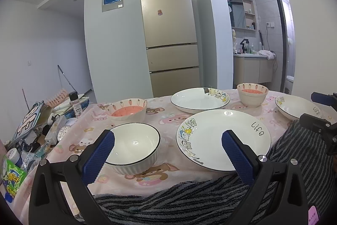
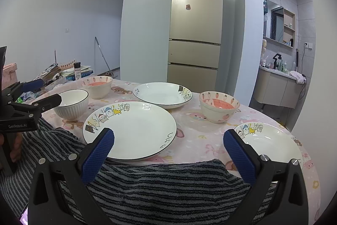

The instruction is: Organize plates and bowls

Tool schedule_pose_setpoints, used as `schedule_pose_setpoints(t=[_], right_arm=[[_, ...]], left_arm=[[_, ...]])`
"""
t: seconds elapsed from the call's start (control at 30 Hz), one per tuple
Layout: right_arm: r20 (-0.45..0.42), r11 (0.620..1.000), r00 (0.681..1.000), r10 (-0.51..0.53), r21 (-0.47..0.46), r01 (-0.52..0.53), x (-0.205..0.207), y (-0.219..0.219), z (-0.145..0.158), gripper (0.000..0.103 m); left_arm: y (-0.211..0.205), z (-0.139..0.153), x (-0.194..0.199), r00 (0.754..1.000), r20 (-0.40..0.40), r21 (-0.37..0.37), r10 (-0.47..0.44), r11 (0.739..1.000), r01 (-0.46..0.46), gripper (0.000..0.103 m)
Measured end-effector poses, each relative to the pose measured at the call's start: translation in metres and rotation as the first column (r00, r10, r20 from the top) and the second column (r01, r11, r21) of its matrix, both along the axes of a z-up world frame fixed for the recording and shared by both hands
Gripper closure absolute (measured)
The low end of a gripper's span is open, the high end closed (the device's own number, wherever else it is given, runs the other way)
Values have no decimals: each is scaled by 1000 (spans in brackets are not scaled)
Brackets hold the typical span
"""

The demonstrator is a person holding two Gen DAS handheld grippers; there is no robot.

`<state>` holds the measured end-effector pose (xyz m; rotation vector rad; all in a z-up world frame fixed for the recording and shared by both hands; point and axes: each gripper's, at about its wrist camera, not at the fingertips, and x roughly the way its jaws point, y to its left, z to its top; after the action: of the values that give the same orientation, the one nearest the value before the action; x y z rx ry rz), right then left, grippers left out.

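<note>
On the pink cartoon tablecloth (image 1: pixel 166 119) a white ribbed bowl (image 1: pixel 134 144) (image 2: pixel 71 103) stands in front of my left gripper (image 1: pixel 168 137), which is open and holds nothing. Right of it lies a big "Life" plate (image 1: pixel 223 140) (image 2: pixel 132 130). Behind are a second deep plate (image 1: pixel 200 99) (image 2: pixel 162 94) and two carrot-rimmed bowls with pink insides (image 1: pixel 127 112) (image 1: pixel 252 94). A third cartoon plate (image 2: pixel 267 140) sits at the right, by my open, empty right gripper (image 2: pixel 168 136).
A grey striped towel (image 2: pixel 168 187) covers the table's near edge under both grippers. Bottles, packets and boxes (image 1: pixel 42 130) crowd the left end of the table. A gold fridge (image 1: pixel 170 35) stands behind, and a washbasin alcove (image 2: pixel 280 77) at the right.
</note>
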<state>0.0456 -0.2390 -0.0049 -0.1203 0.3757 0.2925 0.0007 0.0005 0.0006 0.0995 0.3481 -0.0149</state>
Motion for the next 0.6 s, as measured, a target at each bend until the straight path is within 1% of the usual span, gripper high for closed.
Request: schedule_pose_setpoints(t=[0.07, 0.6], right_arm=[[-1, 1000, 1000, 12, 2, -12, 0, 0, 0, 0], [2, 1000, 1000, 11, 5, -11, -2, 1, 0, 0]], left_arm=[[0, 0, -1, 1000, 1, 1, 0, 1000, 0, 0], [1, 0, 0, 1000, 4, -2, 0, 1000, 0, 0]])
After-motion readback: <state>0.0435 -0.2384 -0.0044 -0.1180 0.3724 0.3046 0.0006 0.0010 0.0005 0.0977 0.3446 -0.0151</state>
